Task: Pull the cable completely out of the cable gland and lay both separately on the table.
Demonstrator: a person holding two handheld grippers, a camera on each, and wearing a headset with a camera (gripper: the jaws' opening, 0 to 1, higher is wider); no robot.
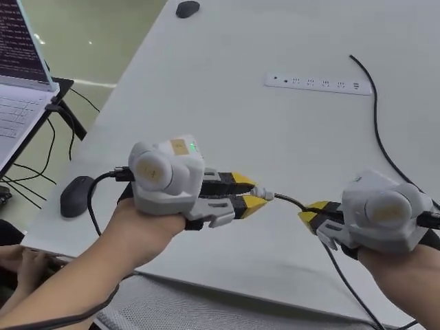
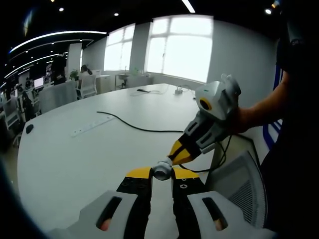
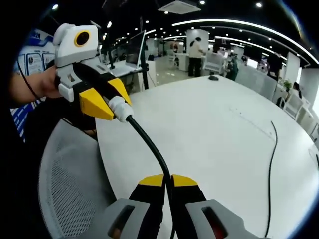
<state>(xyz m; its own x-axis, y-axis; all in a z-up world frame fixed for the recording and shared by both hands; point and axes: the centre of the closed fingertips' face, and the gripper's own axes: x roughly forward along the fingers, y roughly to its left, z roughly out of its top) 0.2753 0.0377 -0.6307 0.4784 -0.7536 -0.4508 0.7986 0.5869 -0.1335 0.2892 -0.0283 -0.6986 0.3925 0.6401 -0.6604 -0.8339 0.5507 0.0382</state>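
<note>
1. left side. my left gripper (image 1: 256, 197) is closed on the cable gland (image 1: 264, 195). both yellow-tipped fingers (image 2: 137, 173) pinch the small white-grey gland between their ends. the nose of the gland protrudes past the tips and points at my right gripper (image 1: 306, 214).

2. right side. the fingers (image 3: 152, 181) of my right gripper are pressed together on the black cable (image 3: 149, 142). they grip it a short way from the gland. the cable passes between the two tips and continues back under the gripper body.

3. task item. the cable is still seated in the gland. in the right gripper view it leaves the gland's mouth, curves in a shallow arc and enters my right tips. in the head view this free span is short and slightly bowed, with the two grippers facing each other tip to tip and near one another. both parts are held above the near edge of the white table (image 1: 206, 103), not lying on it. behind my right gripper the cable runs down across the table edge.

4. surroundings.
- a white power strip (image 1: 317, 83) lies on the far part of the table, well apart from the grippers.
- a black power cord (image 1: 377, 124) runs across the table just right of the strip.
- a dark computer mouse (image 1: 187, 8) sits at the far edge.
- a laptop (image 1: 20, 75) stands on a separate stand to the left.
- a grey mesh chair (image 1: 179, 306) is below the near edge.
</note>
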